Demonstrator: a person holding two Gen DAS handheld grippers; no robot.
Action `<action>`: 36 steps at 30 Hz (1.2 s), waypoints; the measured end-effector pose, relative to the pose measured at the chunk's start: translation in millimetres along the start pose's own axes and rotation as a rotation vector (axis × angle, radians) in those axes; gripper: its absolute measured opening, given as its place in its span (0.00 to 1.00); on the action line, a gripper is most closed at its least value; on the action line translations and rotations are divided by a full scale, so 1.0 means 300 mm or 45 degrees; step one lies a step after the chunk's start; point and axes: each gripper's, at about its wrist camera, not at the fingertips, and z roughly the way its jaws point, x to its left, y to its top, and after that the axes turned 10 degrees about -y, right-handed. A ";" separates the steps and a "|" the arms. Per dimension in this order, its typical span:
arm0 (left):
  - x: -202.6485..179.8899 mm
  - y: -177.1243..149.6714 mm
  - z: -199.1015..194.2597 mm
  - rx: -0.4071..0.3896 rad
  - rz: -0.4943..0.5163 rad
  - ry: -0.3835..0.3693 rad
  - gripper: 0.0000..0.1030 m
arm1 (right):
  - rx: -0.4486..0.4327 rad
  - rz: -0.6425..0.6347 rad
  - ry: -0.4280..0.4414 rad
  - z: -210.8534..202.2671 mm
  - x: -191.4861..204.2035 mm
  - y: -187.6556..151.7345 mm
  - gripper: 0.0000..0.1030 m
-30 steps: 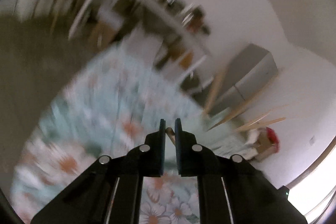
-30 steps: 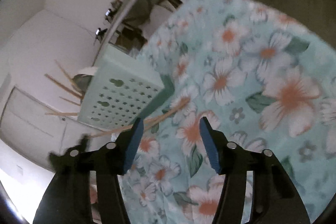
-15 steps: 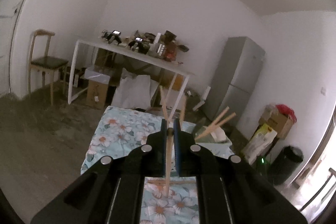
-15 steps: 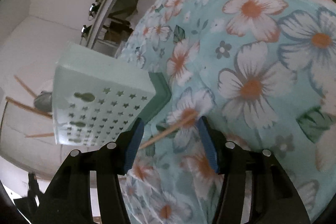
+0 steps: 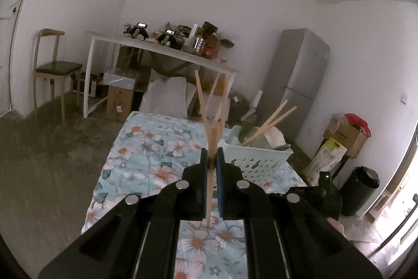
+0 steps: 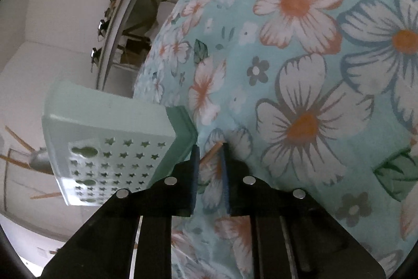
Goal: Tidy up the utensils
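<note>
On top of a floral cloth [image 5: 146, 148] covering the table sits a pale green perforated basket [image 5: 257, 161], w/ several wooden chopsticks [image 5: 269, 122] sticking up out of it at a slant beside some pale dishware. Right wrist view shows same basket [image 6: 109, 137] at left, star cutouts in its wall, floral cloth [image 6: 300, 56] filling the rest.

Left gripper [image 5: 212, 161] is raised above the cloth, clamped tight on a bundle of chopsticks [image 5: 212, 137]; pads nearly meet, sticks stand roughly upright, fanning apart above the jaws, lower ends poking out below.

Right gripper [image 6: 210, 156] is down at cloth level, just beside the basket's corner. Jaws closing, gap narrow now, one chopstick [image 6: 213, 151] lying slanted between the pads, its tip at the right pad. Can't tell if both pads press on it yet; stick looks to rest on the cloth.

Bkgd: white desk w/ clutter, chair, grey fridge, boxes.
</note>
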 end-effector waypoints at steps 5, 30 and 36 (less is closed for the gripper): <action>0.000 0.003 -0.001 0.001 -0.002 -0.003 0.05 | -0.019 0.083 0.074 -0.029 -0.032 0.004 0.09; -0.026 0.002 0.002 0.004 -0.026 -0.037 0.05 | -0.842 -0.778 -0.245 -0.498 0.337 -0.146 0.04; -0.043 0.044 -0.022 -0.040 -0.012 -0.076 0.05 | -0.850 -0.737 -0.230 -0.509 0.330 -0.155 0.03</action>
